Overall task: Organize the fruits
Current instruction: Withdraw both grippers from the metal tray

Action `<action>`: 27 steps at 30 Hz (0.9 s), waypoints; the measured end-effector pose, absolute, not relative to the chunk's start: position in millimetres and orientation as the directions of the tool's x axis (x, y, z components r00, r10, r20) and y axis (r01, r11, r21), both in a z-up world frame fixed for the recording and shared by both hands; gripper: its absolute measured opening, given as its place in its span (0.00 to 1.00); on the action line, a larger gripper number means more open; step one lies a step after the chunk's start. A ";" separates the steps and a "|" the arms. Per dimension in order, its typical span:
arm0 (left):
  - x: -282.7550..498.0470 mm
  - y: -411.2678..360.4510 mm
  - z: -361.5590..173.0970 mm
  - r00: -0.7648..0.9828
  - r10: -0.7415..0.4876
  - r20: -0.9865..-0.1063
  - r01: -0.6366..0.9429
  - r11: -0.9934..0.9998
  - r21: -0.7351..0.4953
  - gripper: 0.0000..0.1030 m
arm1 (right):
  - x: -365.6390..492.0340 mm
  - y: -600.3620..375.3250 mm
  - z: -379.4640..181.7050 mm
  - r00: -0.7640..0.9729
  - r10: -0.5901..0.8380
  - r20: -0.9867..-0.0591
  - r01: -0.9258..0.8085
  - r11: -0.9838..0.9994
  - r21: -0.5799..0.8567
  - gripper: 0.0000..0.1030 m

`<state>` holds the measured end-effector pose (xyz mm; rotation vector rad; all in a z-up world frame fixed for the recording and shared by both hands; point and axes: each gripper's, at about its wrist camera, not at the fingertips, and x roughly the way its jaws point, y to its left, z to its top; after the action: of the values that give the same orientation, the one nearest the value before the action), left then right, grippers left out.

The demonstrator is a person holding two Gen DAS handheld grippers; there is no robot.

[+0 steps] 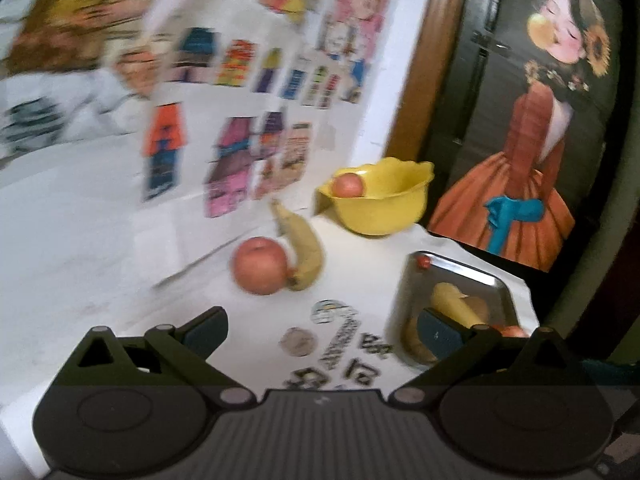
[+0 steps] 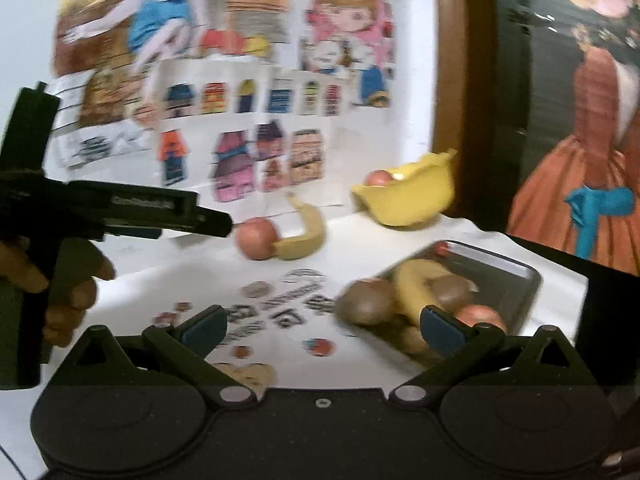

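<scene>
Showing two tools [image 1: 320, 332] [image 2: 322, 330], one bowl [image 1: 384, 204], one tray [image 1: 480, 276]

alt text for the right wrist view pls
The open right gripper hovers over a white table with an apple touching a banana, a yellow bowl, and a metal tray of fruit. The left gripper reaches toward the apple.
</scene>
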<state>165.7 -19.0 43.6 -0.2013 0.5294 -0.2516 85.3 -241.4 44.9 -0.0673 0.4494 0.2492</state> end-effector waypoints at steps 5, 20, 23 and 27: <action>155.3 24.3 34.8 0.841 -0.238 -0.486 0.122 0.958 -0.258 1.00 | 82.5 -193.5 52.0 0.852 0.286 -0.438 -0.331 0.943 -0.029 0.99; 162.8 78.3 2.1 0.821 -0.157 -0.548 0.023 0.970 -0.243 1.00 | 114.6 -138.5 42.6 0.806 0.338 -0.486 -0.419 0.906 -0.065 0.99; 173.2 74.7 -6.0 0.811 -0.165 -0.561 0.038 0.972 -0.231 1.00 | 129.2 -147.5 33.9 0.803 0.304 -0.512 -0.387 0.920 -0.062 0.99; 192.3 66.3 -15.2 0.793 -0.180 -0.582 0.060 0.974 -0.220 1.00 | 154.5 -163.3 22.0 0.795 0.258 -0.549 -0.354 0.932 -0.074 0.99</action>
<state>192.3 66.3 -15.2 -0.1944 0.6434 -0.1299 154.5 -163.3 22.0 -0.1769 0.5625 0.3310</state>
